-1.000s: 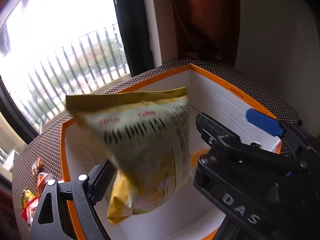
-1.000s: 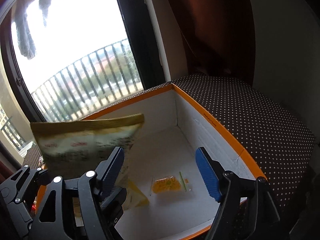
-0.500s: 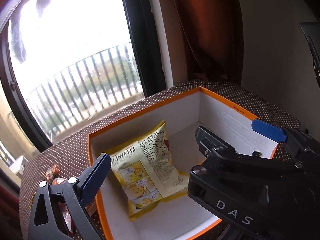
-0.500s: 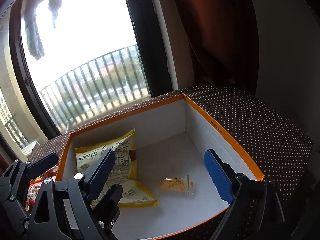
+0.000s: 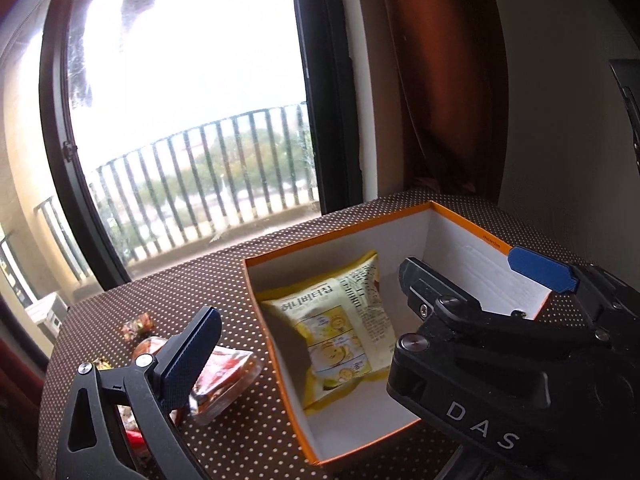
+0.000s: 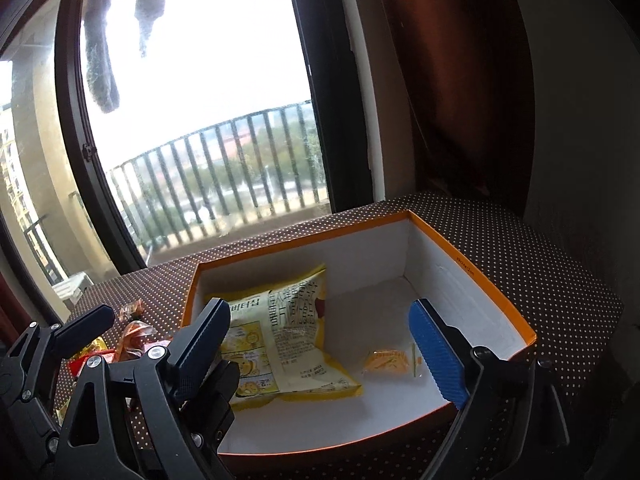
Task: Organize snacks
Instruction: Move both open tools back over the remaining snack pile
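Observation:
An orange-rimmed white box stands on the dotted table. A yellow snack bag lies flat inside it at the left. A small orange packet lies on the box floor to its right. My left gripper is open and empty, held above the box's left wall. My right gripper is open and empty, above the box's near side. Several loose wrapped snacks lie on the table left of the box.
The brown dotted tablecloth covers the table. A large window with a balcony railing is behind it. A dark red curtain and a wall are at the right.
The yellow snack bag left my left gripper and dropped into the box, where it now lies flat. Both grippers have pulled back and up from the box.

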Demonstrator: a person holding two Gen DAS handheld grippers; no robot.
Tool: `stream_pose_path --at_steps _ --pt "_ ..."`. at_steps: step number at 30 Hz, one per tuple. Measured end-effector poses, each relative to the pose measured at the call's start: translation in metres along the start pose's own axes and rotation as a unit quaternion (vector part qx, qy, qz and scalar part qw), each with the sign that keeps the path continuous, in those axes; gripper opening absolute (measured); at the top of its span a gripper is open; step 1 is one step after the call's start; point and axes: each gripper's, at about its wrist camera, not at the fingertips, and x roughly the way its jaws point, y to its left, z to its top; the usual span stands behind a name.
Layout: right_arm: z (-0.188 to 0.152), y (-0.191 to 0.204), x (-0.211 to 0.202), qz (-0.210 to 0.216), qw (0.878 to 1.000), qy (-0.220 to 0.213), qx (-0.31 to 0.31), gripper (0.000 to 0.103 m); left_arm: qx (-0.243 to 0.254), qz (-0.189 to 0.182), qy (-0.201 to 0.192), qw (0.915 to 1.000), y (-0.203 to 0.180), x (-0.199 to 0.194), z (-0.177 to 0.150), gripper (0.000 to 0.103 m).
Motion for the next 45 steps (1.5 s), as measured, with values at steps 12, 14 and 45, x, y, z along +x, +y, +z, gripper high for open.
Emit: stream_pose_path --at_steps 12,14,45 --pt "-0.006 0.05 -0.031 0.017 0.999 -0.027 -0.032 0.093 -0.037 0.031 -0.028 0.9984 0.035 -0.036 -0.017 0.102" --pt "-0.008 0.057 -0.035 0.022 0.999 -0.031 -0.036 0.093 -0.042 0.037 -0.033 0.9979 0.04 -0.04 -0.02 0.102" --pt "-0.08 0.164 -0.012 0.134 0.985 0.008 -0.106 0.093 -0.16 0.142 0.008 0.9768 0.137 -0.062 -0.118 0.102"
